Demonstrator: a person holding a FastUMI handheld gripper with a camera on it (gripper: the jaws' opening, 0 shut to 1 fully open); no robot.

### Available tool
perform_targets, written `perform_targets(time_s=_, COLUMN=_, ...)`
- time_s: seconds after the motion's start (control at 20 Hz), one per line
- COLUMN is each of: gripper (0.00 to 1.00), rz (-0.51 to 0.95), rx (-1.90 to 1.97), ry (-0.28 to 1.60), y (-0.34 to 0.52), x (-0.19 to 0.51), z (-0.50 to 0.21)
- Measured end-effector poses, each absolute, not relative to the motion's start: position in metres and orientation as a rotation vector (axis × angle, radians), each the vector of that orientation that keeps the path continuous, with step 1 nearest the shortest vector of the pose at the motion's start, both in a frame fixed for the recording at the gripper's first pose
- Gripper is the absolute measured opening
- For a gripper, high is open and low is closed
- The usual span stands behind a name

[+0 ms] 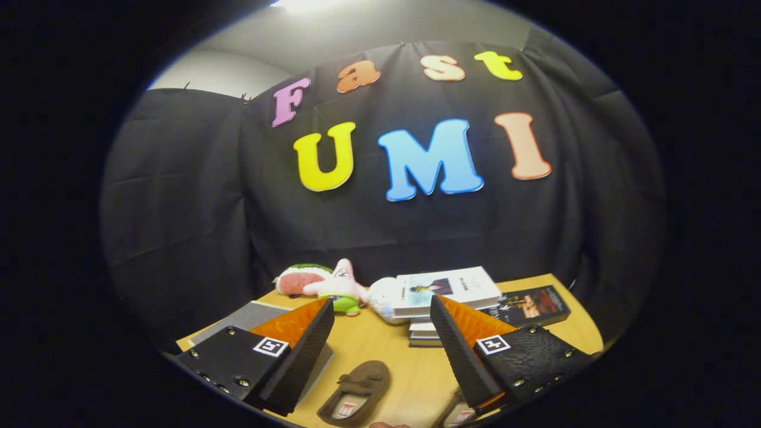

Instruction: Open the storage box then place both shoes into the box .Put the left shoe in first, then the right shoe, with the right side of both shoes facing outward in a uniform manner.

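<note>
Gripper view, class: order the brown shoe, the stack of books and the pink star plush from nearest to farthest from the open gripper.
1. Brown shoe: on the table between the fingers of the gripper.
2. Stack of books: beyond the fingertips, toward the right finger.
3. Pink star plush: at the table's back edge, about level with the books; too close to call.

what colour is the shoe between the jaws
Brown, with a bow on top; the shoe shows best in the gripper view.

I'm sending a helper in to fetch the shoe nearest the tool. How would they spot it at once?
Start at the wooden table in front of the black cloth wall. The gripper hangs over the table's near side with its jaws wide open, and the brown shoe lies flat on the wood in the gap between them. Unlike the second shoe, tucked under one jaw, its whole opening shows.
</note>
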State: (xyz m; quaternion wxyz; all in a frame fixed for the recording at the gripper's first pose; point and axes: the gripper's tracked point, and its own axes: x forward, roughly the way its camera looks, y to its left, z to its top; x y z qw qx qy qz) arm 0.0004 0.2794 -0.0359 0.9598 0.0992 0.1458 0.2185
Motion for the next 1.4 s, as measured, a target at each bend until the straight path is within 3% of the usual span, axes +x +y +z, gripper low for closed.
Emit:
perform_targets(time_s=0.25, gripper=0.99, rz=0.666, rx=0.338, ry=0.562, y=0.329, x=-0.019, z=-0.086)
perform_targets(time_s=0.45, gripper=0.99, rz=0.783, rx=0.410, ry=0.665, y=0.354, x=-0.027, z=-0.108)
perform_targets(time_s=0.95, gripper=0.96, rz=1.011, rx=0.744, ry=0.965, y=0.396, x=-0.056, z=-0.150)
perform_targets(time_s=1.4, gripper=0.95, rz=1.117, rx=0.884, ry=1.126, y=0.422, x=-0.075, z=-0.167)
